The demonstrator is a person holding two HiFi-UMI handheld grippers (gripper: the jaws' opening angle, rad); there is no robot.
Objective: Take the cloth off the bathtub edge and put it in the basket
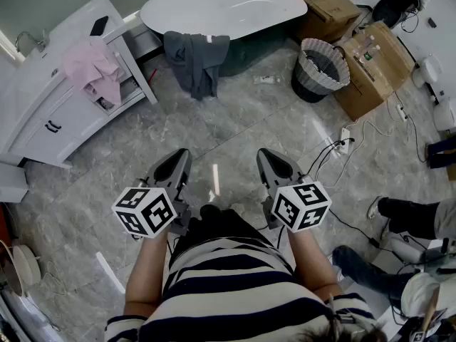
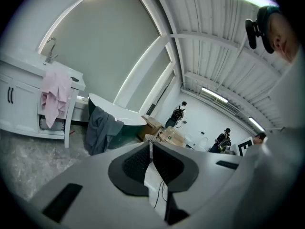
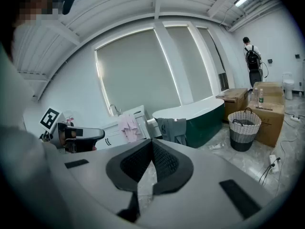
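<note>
Reading the head view as a clock face, a white cabinet [image 1: 43, 112] stands at nine to ten o'clock, with a pink cloth [image 1: 92, 70] draped over its near corner. The left gripper [image 1: 179, 155] is held out at about seven o'clock from the centre and points toward twelve. Its jaws are closed together with nothing between them, and in the left gripper view its dark pads [image 2: 136, 163] meet at the tips. The grey cloth [image 1: 194, 59] lies at eleven to twelve o'clock. It is draped over the near edge of the white bathtub [image 1: 228, 9] and hangs down the tub's dark side, well apart from both grippers. In the left gripper view the same cloth shows at about nine o'clock from the jaw tips. The right gripper [image 1: 266, 155] is held at about five o'clock from the centre, beside the left one and also pointing toward twelve. Its jaws are likewise pressed together and empty, and its pads [image 3: 138, 163] touch at the front in the right gripper view. The basket [image 1: 324, 66], woven with a striped rim, stands on the marble floor [image 1: 235, 130] at one to two o'clock, to the right of the tub and apart from the cloth. A cardboard box [image 1: 374, 73] sits just beside the basket at its three o'clock.
</note>
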